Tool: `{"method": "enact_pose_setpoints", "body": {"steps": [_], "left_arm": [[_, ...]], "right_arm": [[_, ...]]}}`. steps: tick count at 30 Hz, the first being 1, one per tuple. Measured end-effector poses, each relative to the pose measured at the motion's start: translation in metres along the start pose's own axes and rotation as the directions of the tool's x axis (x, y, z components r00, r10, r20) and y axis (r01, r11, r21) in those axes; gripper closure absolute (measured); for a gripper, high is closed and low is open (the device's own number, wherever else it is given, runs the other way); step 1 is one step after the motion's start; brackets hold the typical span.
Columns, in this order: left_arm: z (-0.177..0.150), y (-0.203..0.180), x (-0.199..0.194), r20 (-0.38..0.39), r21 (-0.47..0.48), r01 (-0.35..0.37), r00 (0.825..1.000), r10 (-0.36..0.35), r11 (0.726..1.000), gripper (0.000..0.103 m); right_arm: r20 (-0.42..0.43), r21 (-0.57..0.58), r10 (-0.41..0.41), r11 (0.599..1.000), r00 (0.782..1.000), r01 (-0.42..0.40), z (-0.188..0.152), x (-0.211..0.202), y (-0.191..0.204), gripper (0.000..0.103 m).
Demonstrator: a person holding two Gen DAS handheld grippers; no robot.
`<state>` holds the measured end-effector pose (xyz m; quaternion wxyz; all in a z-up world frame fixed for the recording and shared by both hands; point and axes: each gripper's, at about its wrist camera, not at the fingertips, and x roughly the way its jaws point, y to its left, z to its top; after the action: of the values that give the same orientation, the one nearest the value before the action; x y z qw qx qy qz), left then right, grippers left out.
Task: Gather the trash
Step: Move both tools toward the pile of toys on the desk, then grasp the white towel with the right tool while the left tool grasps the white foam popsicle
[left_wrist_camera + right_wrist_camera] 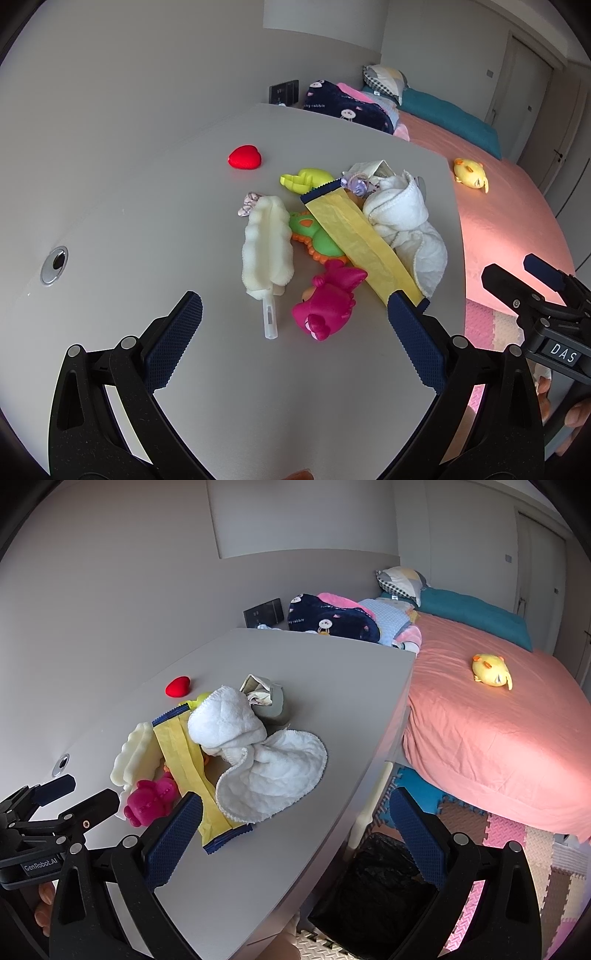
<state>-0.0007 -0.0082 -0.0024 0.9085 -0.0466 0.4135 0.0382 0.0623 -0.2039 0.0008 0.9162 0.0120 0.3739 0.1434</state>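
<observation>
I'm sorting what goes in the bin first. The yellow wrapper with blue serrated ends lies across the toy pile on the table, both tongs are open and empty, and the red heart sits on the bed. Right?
Not quite: the red heart sits on the table, apart from the pile, as the left wrist view shows. The yellow wrapper does lie across the toys, and the left tongs and right tongs are open and empty.

"DAS" on a label on the right hand-held gripper (509, 280). "GenRobot.AI" on the left hand-held gripper (79, 794). Navy blanket (343, 105) on the bed reads "rabbit"; the word before it is unclear.
</observation>
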Motion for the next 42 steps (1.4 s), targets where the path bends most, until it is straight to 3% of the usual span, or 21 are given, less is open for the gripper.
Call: {"method": "enact_pose_setpoints", "body": {"steps": [16, 23, 31, 33, 42], "left_arm": [[0.0, 0.012, 0.017, -0.082, -0.022, 0.004, 0.997, -0.006, 1.0, 0.006], [0.007, 0.019, 0.03, -0.085, -0.039, -0.027, 0.996, 0.023, 0.999, 0.006], [0.019, 0.028, 0.055, -0.101, -0.056, -0.066, 0.993, 0.06, 0.996, 0.006], [0.021, 0.03, 0.06, -0.105, -0.06, -0.07, 0.992, 0.063, 0.996, 0.007], [0.028, 0.042, 0.082, -0.142, -0.079, -0.092, 0.987, 0.08, 0.993, 0.022]], "right_arm": [[-0.009, -0.043, 0.027, 0.999, 1.0, -0.027, -0.002, 0.015, -0.004, 0.002], [-0.035, -0.014, 0.066, 0.998, 0.997, -0.066, 0.002, 0.034, -0.011, 0.003], [-0.04, -0.031, 0.109, 0.993, 0.993, -0.11, 0.012, 0.05, -0.001, 0.011], [-0.049, -0.03, 0.116, 0.993, 0.992, -0.118, 0.014, 0.055, 0.001, 0.018], [-0.116, -0.002, 0.142, 0.99, 0.983, -0.143, 0.023, 0.095, -0.002, 0.036]]}}
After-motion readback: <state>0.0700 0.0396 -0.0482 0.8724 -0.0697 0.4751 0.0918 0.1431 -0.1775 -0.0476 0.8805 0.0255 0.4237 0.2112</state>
